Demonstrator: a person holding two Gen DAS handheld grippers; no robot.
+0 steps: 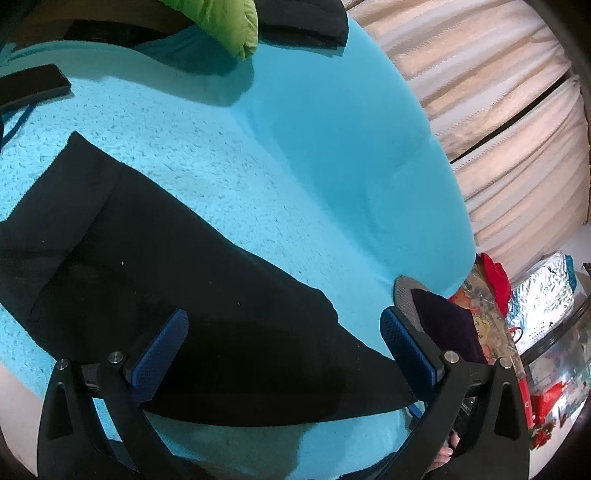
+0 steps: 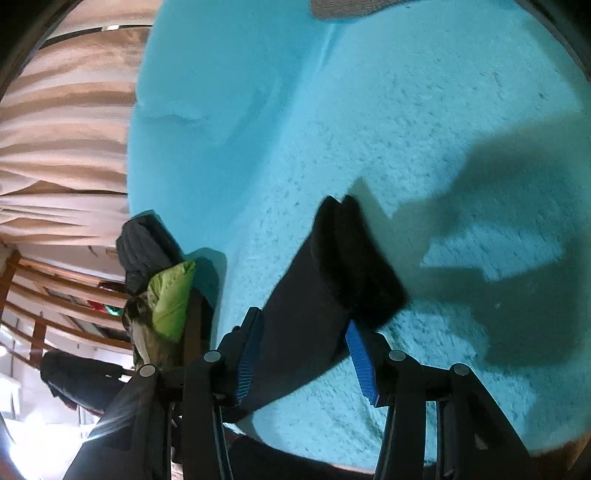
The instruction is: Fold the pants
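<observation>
Left gripper (image 1: 282,339): jaws are spread wide, with nothing pinched; its blue pads (image 1: 159,356) are held over the black pants (image 1: 155,273), one pad above the cloth, the other beside its right edge.

Right gripper (image 2: 304,350): a bunched fold of the pants (image 2: 321,280) is seen between its blue pads (image 2: 360,363). The cloth is lifted off the surface and a dark shadow is cast to the right. Whether the pads are pressed onto the cloth cannot be told.

Pants: in the left wrist view they are laid slantwise across the turquoise blanket (image 1: 229,155), from the far left toward the near right, flat, with a seam visible near the left end.

Blanket: fleecy, spread over a bed; a smoother turquoise sheet (image 1: 332,129) is seen along its right side.

Further items: a green pillow (image 1: 225,22) and a black cushion (image 1: 303,22) at the far edge; a dark flat phone (image 1: 33,86) at far left; beige curtains (image 1: 498,122) to the right; a red cloth (image 1: 493,277) and a silver foil bag (image 1: 539,299) below the curtains.
</observation>
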